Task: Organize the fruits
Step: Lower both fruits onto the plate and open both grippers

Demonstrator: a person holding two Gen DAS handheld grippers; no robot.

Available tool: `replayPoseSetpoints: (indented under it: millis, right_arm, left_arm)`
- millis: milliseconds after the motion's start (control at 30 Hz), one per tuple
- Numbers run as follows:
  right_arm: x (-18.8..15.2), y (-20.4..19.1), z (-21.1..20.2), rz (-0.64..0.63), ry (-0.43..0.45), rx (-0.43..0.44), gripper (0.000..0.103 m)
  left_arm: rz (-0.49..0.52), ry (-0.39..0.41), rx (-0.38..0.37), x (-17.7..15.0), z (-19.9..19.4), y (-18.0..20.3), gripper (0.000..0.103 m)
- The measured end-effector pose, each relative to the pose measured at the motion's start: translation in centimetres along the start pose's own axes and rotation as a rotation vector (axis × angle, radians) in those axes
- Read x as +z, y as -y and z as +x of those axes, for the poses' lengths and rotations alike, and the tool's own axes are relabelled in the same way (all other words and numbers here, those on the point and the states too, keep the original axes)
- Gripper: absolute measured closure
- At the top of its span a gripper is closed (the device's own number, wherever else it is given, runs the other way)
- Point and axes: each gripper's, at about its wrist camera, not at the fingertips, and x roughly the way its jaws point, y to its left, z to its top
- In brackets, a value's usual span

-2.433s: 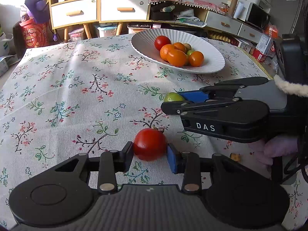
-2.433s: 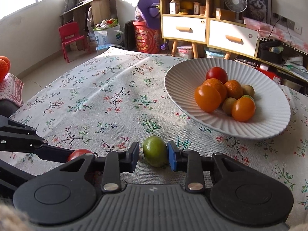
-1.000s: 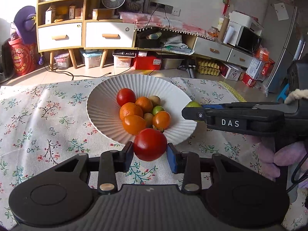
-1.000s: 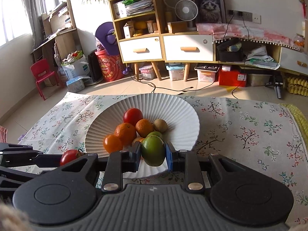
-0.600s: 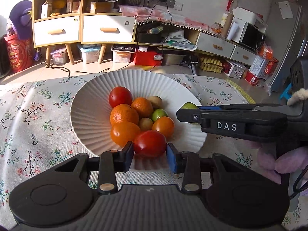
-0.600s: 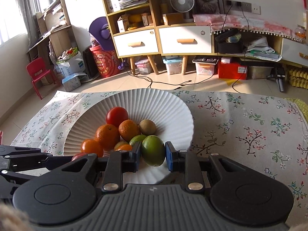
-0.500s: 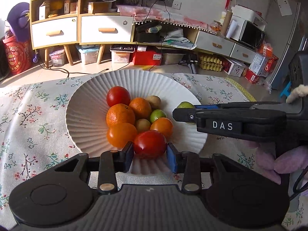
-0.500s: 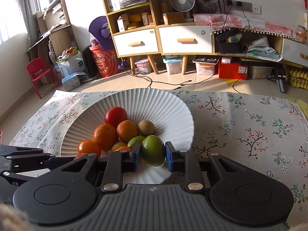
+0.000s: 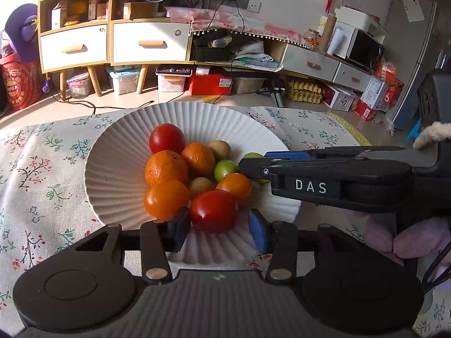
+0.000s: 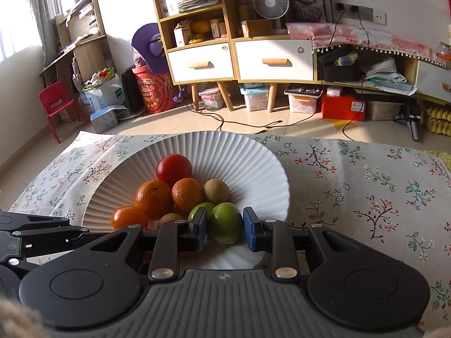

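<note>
From left: my left gripper [image 9: 215, 226], jaws opening, pads clear of the red tomato [image 9: 213, 210] resting in the white ribbed plate [image 9: 112, 169]; my right gripper [image 10: 224, 228], jaws opening, green lime [image 10: 225, 222] between its pads above the plate's near rim.

The surface [image 10: 366, 186] is covered with a white cloth printed with small flowers and twigs. One white ribbed plate [image 10: 253, 166] stands directly on this cloth. Around the plate, on its left, right and far sides, the cloth carries nothing else that can be seen.
</note>
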Motion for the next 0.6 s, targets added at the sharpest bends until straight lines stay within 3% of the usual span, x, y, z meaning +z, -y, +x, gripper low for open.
replayPoseSetpoints:
  millis: [133, 267, 400, 600]
  right_arm:
    - [0.2, -0.1, -0.5, 0.009, 0.005, 0.001, 0.066]
    - [0.5, -0.4, -1.2, 0.027, 0.015, 0.000, 0.047]
    - [0.6, -0.9, -2.1, 0.031, 0.020, -0.004, 0.037]
    - [0.2, -1.0, -3.6, 0.048, 0.029, -0.030, 0.028]
  left_arm:
    - [0.003, 0.014, -0.009, 0.0, -0.9, 0.0, 0.048]
    - [0.015, 0.019, -0.020, -0.1, -2.1, 0.0, 0.040]
    - [0.019, 0.032, -0.014, -0.4, -3.6, -0.1, 0.034]
    - [0.006, 0.041, 0.005, -1.0, -5.2, -0.6, 0.027]
